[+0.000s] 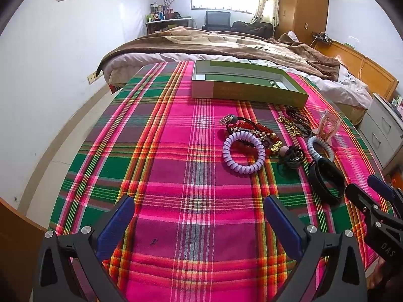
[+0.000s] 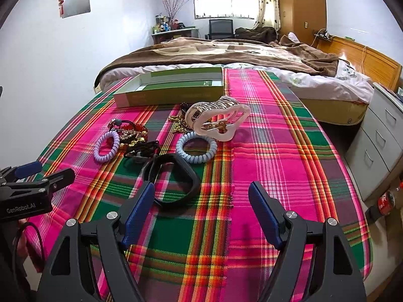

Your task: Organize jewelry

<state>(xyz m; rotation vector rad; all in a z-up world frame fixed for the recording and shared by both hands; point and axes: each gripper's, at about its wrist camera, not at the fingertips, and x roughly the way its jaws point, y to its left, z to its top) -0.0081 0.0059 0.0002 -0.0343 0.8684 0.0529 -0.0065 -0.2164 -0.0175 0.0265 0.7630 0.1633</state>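
Observation:
Jewelry lies in a loose pile on the plaid cloth: a purple coil band (image 1: 242, 153) (image 2: 106, 147), red bead bracelets (image 1: 248, 128), a pale blue coil band (image 1: 319, 148) (image 2: 197, 149), a black wristband (image 1: 327, 180) (image 2: 171, 180), a pink hair claw (image 2: 217, 118) (image 1: 328, 123), gold and dark bead strands (image 1: 296, 123). An open green box (image 1: 248, 83) (image 2: 171, 89) stands behind them, empty. My left gripper (image 1: 199, 216) is open, left of the pile. My right gripper (image 2: 201, 211) is open, just short of the wristband.
The plaid-covered table (image 1: 163, 163) ends at a bed with a brown blanket (image 1: 226, 42). White drawers (image 2: 382, 138) and a cola bottle (image 2: 386, 198) are to the right. A white wall runs along the left.

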